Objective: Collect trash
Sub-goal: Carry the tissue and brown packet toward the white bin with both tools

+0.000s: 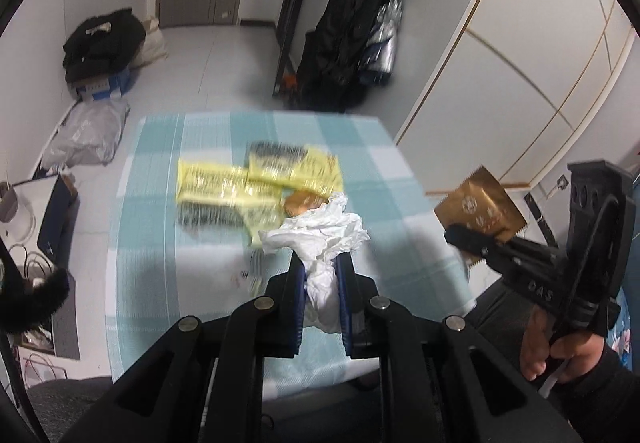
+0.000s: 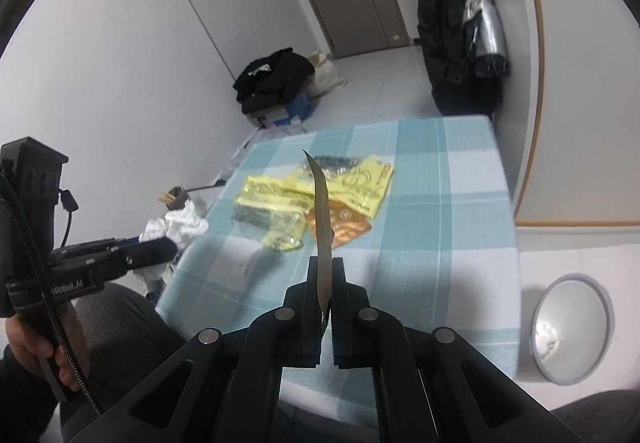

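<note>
My left gripper point(image 1: 320, 263) is shut on a crumpled white tissue point(image 1: 320, 239) and holds it above the table's near part; it also shows in the right wrist view point(image 2: 176, 225) off the table's left edge. My right gripper point(image 2: 325, 263) is shut on a gold-brown wrapper point(image 2: 322, 211), seen edge-on; in the left wrist view the wrapper point(image 1: 478, 209) hangs off the table's right side. Yellow wrappers point(image 1: 240, 183) point(image 2: 280, 199) and an orange wrapper point(image 2: 344, 223) point(image 1: 300, 201) lie on the blue-checked tablecloth point(image 1: 168, 243) point(image 2: 440, 223).
A grey bin point(image 2: 572, 327) with a white scrap inside stands on the floor right of the table. Black clothes on a blue box point(image 1: 102, 51) and plastic bags point(image 1: 86, 131) lie at the left wall. A dark coat point(image 1: 348, 39) hangs behind the table.
</note>
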